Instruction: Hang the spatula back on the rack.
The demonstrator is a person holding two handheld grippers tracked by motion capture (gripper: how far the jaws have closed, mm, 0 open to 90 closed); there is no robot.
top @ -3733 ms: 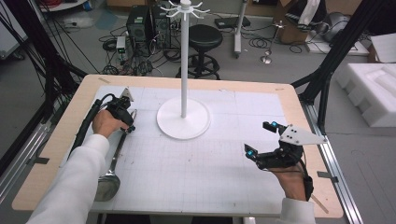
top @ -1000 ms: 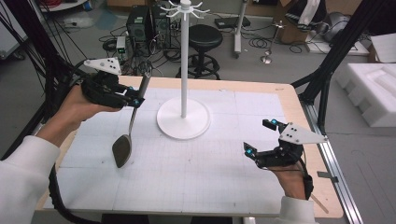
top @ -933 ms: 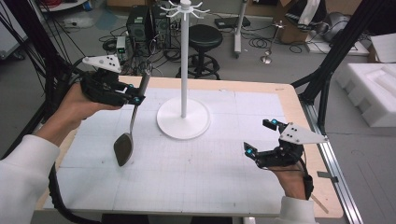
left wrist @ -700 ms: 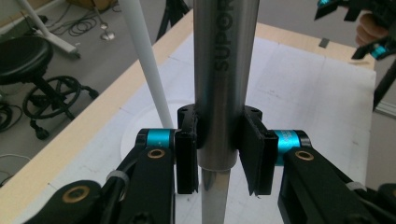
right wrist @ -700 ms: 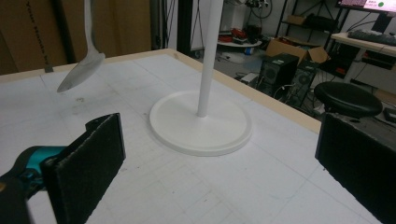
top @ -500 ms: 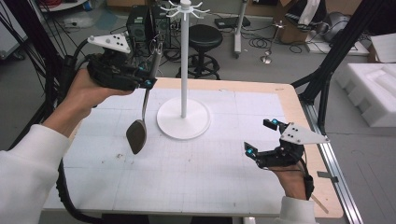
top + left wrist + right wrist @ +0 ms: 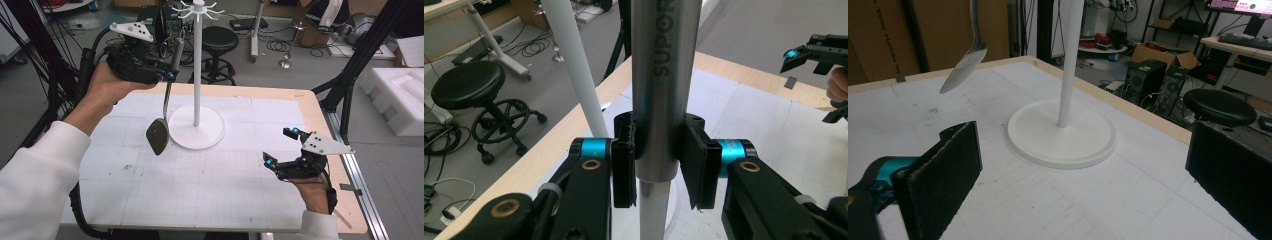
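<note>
The left gripper (image 7: 167,67) holds the metal spatula (image 7: 161,122) up by the white stand (image 7: 197,75); the right gripper (image 7: 281,146) is wide open

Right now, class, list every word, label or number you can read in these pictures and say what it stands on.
"SUPOR", cut off by the picture's top edge: running along the shiny steel handle of the metal spatula, clamped between the left gripper pads.
Bright monitor screen at the back of the room: too small and blurred to read.
</note>
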